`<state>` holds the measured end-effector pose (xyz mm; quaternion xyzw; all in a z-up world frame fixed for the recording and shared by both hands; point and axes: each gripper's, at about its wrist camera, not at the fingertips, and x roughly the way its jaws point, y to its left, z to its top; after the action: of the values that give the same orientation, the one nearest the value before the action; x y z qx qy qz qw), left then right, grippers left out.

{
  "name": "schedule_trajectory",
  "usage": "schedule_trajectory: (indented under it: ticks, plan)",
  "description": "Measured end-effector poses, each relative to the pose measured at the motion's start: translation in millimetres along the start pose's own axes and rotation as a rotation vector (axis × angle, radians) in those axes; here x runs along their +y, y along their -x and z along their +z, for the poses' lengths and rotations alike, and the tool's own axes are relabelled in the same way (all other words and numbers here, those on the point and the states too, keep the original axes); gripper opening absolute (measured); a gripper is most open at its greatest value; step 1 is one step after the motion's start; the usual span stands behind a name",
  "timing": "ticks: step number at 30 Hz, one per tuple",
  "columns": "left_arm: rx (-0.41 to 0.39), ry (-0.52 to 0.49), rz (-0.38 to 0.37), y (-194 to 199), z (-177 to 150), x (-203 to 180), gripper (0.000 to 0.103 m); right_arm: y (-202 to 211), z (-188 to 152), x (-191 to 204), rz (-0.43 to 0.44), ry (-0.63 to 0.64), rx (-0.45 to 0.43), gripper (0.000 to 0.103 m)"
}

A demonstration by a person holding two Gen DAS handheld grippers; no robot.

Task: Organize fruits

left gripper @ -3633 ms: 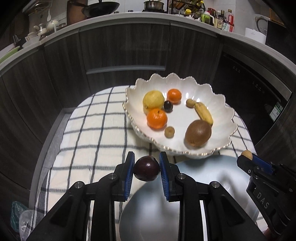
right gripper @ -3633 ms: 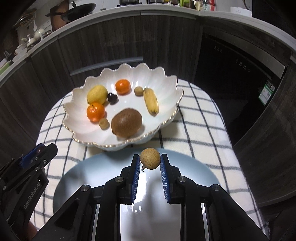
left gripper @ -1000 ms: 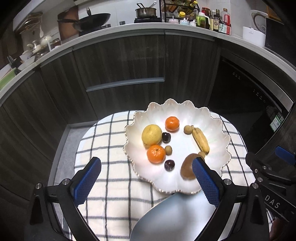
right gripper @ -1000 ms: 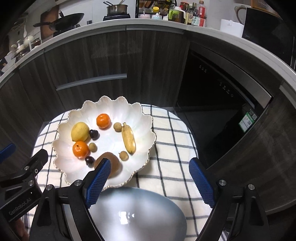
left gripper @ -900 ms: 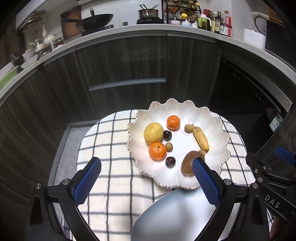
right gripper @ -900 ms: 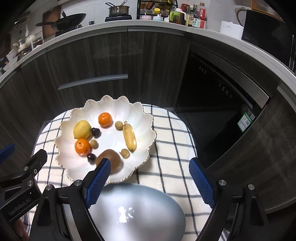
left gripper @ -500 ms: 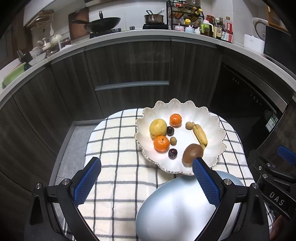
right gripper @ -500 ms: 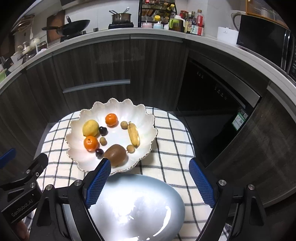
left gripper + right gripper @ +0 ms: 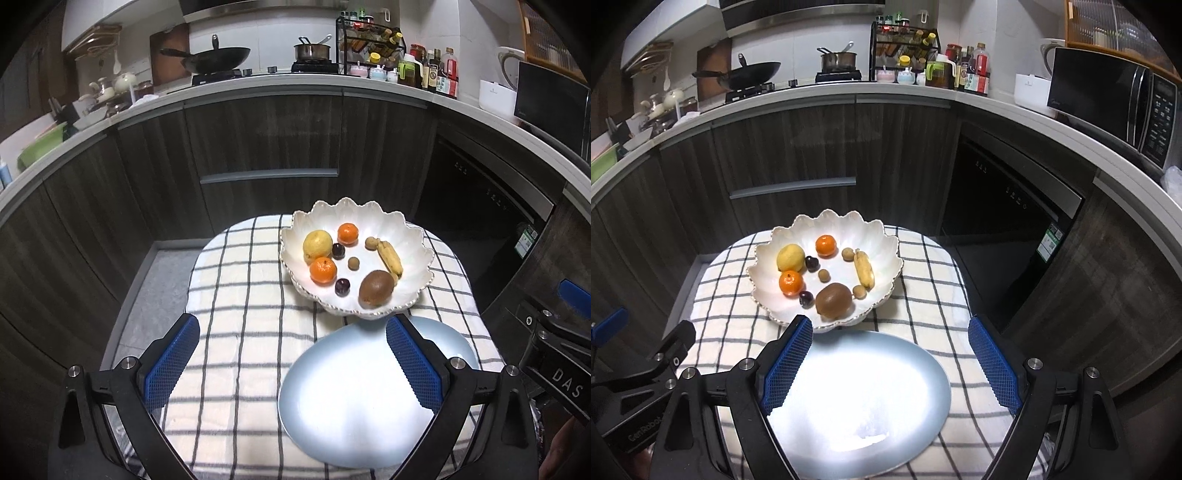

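Observation:
A white scalloped bowl (image 9: 413,236) (image 9: 882,236) stands on the checked cloth and holds a lemon (image 9: 317,243), two oranges (image 9: 323,270) (image 9: 348,233), a kiwi (image 9: 376,288) (image 9: 833,301), a small banana (image 9: 389,256) (image 9: 863,273), dark plums (image 9: 342,287) and small tan longans (image 9: 354,263). A pale blue plate (image 9: 362,402) (image 9: 857,402) lies bare in front of the bowl. My left gripper (image 9: 291,363) is wide open and empty, pulled back above the cloth. My right gripper (image 9: 890,360) is wide open and empty above the plate.
The checked cloth (image 9: 236,295) covers a small round table with dropping edges. Dark cabinets (image 9: 266,147) curve behind, with a dishwasher (image 9: 1008,221) at right. The counter carries a wok (image 9: 218,59), a pot and bottles (image 9: 964,74).
Both grippers let go of their fruit, a dark plum and a longan, which now lie in the bowl. Both opened wide and drew back and up from the table.

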<state>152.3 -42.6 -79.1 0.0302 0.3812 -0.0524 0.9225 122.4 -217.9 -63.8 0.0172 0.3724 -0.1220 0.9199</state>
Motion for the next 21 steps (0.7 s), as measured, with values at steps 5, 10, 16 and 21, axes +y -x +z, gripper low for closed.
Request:
schedule_trajectory:
  ticks: [5, 10, 16, 21]
  plan:
    - [-0.012, -0.002, 0.014, 17, -10, 2, 0.103, 15, -13, 0, 0.008, -0.002, -0.004, 0.087]
    - [-0.010, 0.015, 0.019, 31, -20, 7, 0.103, 27, -22, -2, 0.037, -0.022, -0.005, 0.087]
    - [-0.013, 0.011, 0.029, 49, -30, 8, 0.103, 43, -33, -2, 0.052, -0.034, -0.012, 0.088]
    - [-0.024, 0.009, 0.047, 60, -37, 8, 0.103, 57, -41, -3, 0.044, -0.038, -0.027, 0.095]
